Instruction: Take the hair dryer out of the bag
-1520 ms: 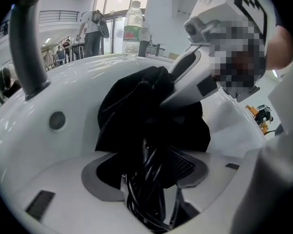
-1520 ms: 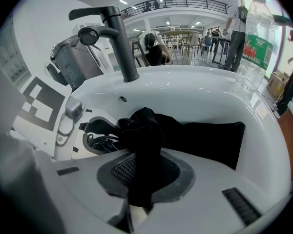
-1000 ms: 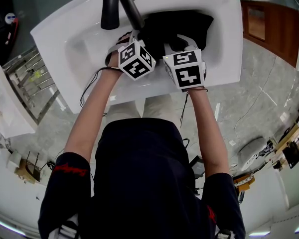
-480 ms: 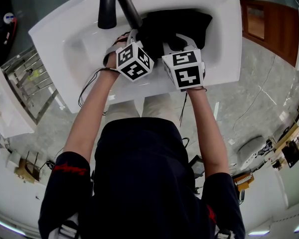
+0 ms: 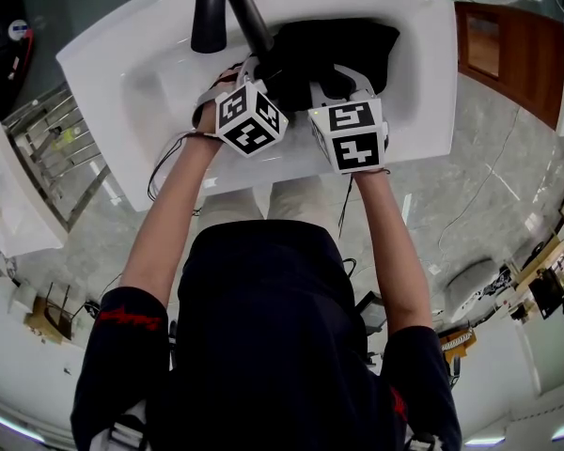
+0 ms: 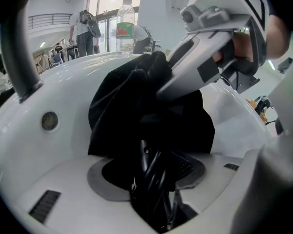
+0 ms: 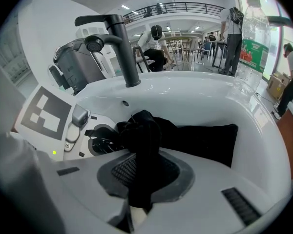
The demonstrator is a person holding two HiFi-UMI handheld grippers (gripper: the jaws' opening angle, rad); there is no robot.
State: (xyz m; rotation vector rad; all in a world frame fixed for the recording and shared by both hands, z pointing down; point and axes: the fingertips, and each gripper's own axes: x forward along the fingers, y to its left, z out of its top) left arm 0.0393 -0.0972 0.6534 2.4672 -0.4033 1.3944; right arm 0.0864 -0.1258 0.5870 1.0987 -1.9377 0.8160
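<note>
The black cloth bag [image 5: 334,50], a black plastic hair dryer [image 6: 151,179] partly inside, lay in the white ceramic sink [image 5: 150,83] before the black metal faucet [image 5: 211,12].

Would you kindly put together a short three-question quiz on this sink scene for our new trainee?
1. True or false: the right gripper is shut on a fold of the black bag.
2. Where does the water bottle stand? A) in the basin B) on the rim of the sink C) on the floor
3. What dark thing sits between the jaws of the left gripper?
Key: 1 true. 2 B. 3 the hair dryer, with its cord, reaching out of the bag; those jaws have just been closing on it.
</note>
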